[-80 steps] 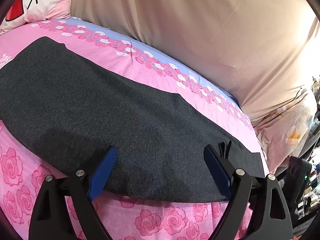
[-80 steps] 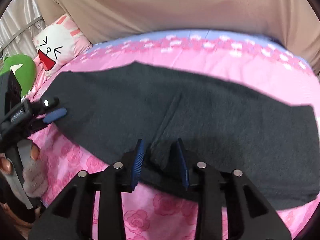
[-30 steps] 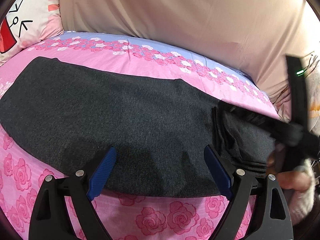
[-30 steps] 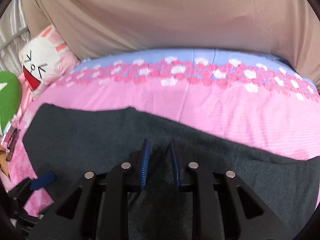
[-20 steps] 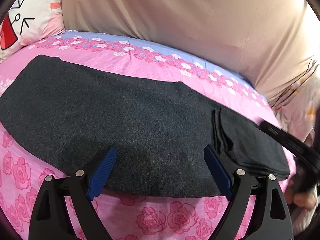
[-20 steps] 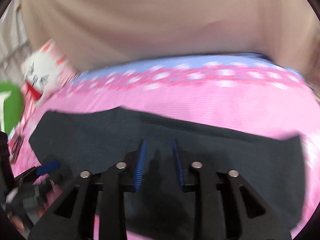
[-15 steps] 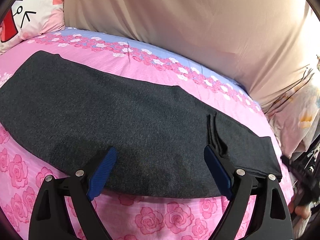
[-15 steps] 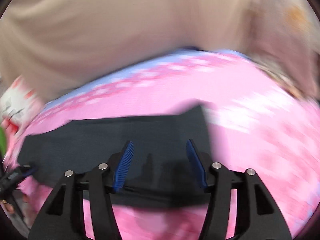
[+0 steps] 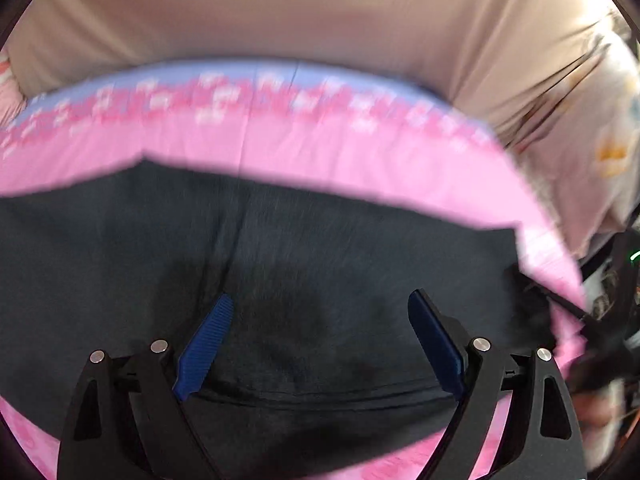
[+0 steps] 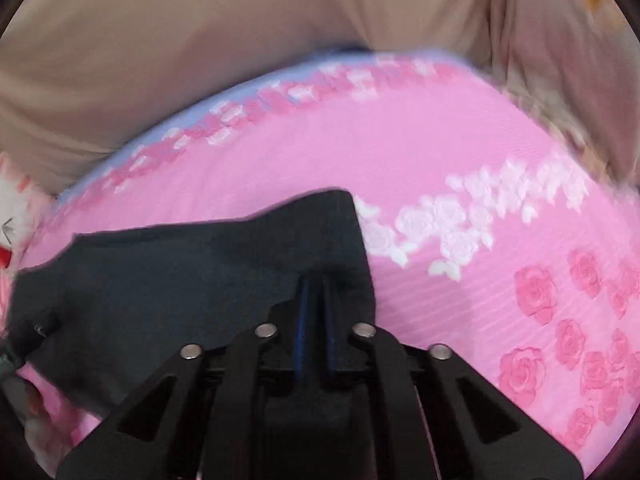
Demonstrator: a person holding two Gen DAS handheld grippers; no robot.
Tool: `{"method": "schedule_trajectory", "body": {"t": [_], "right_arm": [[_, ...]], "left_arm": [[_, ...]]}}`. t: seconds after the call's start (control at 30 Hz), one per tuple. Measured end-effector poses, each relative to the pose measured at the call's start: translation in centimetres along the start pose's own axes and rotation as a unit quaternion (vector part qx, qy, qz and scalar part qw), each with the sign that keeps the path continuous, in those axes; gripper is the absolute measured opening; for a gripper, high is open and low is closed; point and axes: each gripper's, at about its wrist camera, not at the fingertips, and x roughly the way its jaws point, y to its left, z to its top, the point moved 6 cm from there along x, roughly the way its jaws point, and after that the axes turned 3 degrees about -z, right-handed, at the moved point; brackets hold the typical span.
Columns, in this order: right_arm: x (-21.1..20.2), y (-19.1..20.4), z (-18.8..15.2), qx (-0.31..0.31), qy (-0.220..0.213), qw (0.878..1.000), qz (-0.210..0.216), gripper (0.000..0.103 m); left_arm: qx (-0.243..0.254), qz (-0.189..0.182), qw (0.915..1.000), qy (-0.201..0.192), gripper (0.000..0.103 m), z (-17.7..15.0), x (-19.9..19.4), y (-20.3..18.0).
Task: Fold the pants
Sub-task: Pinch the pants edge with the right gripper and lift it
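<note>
The dark grey pants [image 9: 320, 264] lie flat across the pink bed, partly folded, with a fold edge [image 9: 320, 396] near the front. My left gripper [image 9: 320, 340] is open, its blue pads [image 9: 206, 344] spread just above the cloth near its front edge. In the right wrist view the pants [image 10: 180, 272] end at a right-hand edge. My right gripper [image 10: 316, 304] is shut on that end of the pants, blue pads nearly together with cloth between them. The right gripper also shows blurred at the far right of the left wrist view [image 9: 592, 340].
The pink rose-print bed sheet [image 10: 500, 240] has a blue flowered band [image 9: 248, 96] at the back. A beige curtain [image 9: 320, 12] hangs behind the bed. A white cartoon pillow [image 10: 12, 208] lies at the far left. Clutter stands beyond the bed's right edge [image 9: 616, 280].
My right gripper opened, swung to the right end of the pants and shut on it. My left gripper moved right along the pants, staying open.
</note>
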Motion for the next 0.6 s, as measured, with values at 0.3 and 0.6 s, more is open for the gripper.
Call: {"method": "schedule_trajectory", "body": {"t": [0.3,0.6], "right_arm": [[-4.3,-0.8,-3.5,0.003,-0.007,1.000,0.006,0.045],[-3.6,-0.2,-6.4,-0.003,0.021,0.999,0.036,0.016]], "left_arm": [[0.031,0.018,0.9993,-0.006,0.091,-0.7,-0.2,-0.8],[0.029,0.008,0.9993,-0.024,0.091,-0.3,-0.9,-0.5]]}}
